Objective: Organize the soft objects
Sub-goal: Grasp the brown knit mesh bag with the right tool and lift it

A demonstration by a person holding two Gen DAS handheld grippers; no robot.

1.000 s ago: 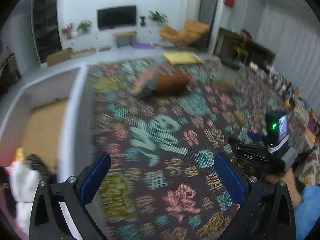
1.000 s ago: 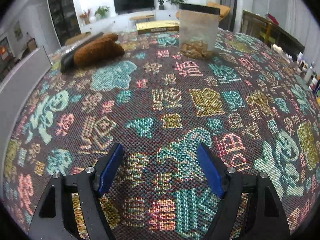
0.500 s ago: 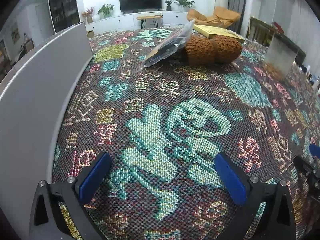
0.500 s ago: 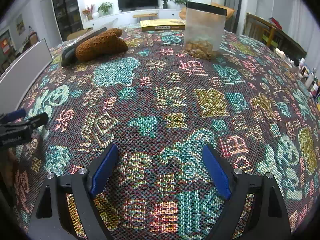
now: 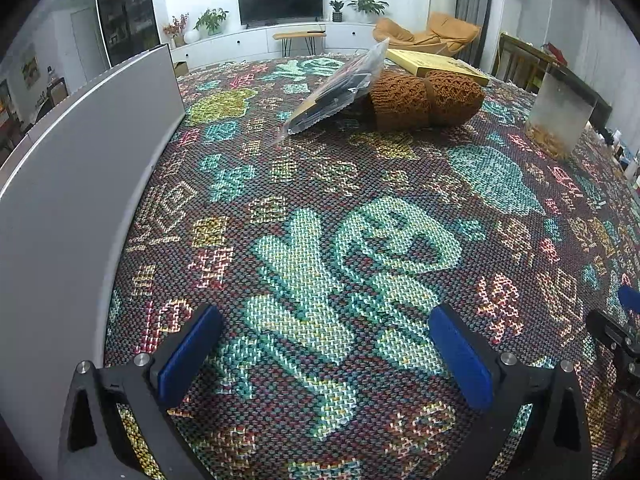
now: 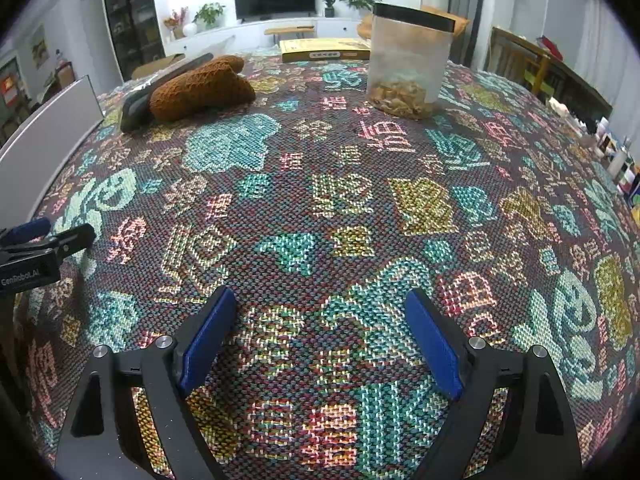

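Both tongs – left tongs [image 5: 320,352] and right tongs [image 6: 320,340] – gaped empty over bare patterned tabletop [image 5: 360,184]; a grey box wall [image 5: 80,168] edged the left. The brown knitted item [image 5: 424,98] lay far off. The left had dropped lower.

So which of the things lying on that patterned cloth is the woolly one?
The brown knitted bundle, at the far end. Its ribbed wool sets it apart from the shiny plastic packet leaning on it, the flat yellow box behind, and the clear tub.
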